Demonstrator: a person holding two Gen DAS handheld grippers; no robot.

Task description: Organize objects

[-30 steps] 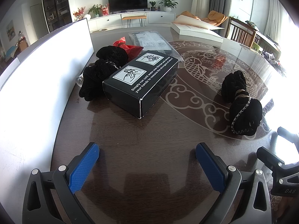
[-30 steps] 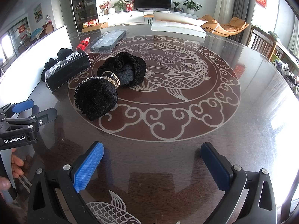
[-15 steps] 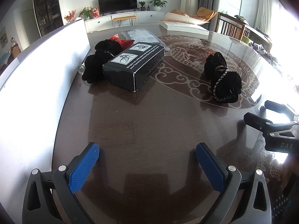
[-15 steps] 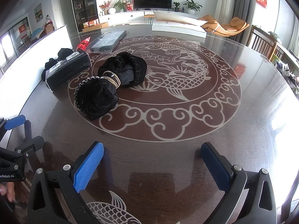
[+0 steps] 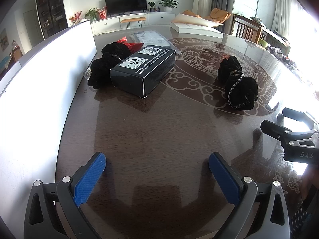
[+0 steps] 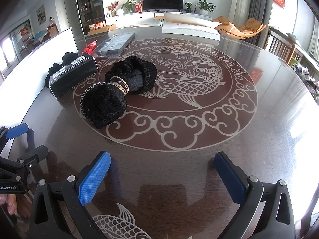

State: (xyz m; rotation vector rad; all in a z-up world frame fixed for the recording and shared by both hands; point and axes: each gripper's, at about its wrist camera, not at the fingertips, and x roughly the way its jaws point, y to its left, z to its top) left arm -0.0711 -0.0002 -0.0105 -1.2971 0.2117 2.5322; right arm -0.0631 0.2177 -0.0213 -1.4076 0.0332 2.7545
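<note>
Black pouch (image 5: 237, 85) looks nearer again after left tongs (image 5: 157, 171) retreated.

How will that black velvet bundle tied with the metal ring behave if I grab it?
The black velvet bundle looks soft, so it will likely squash and flop. The ring cinches its middle, probably the firmest grip. Its fuzzy fabric should not slip or roll.
</note>
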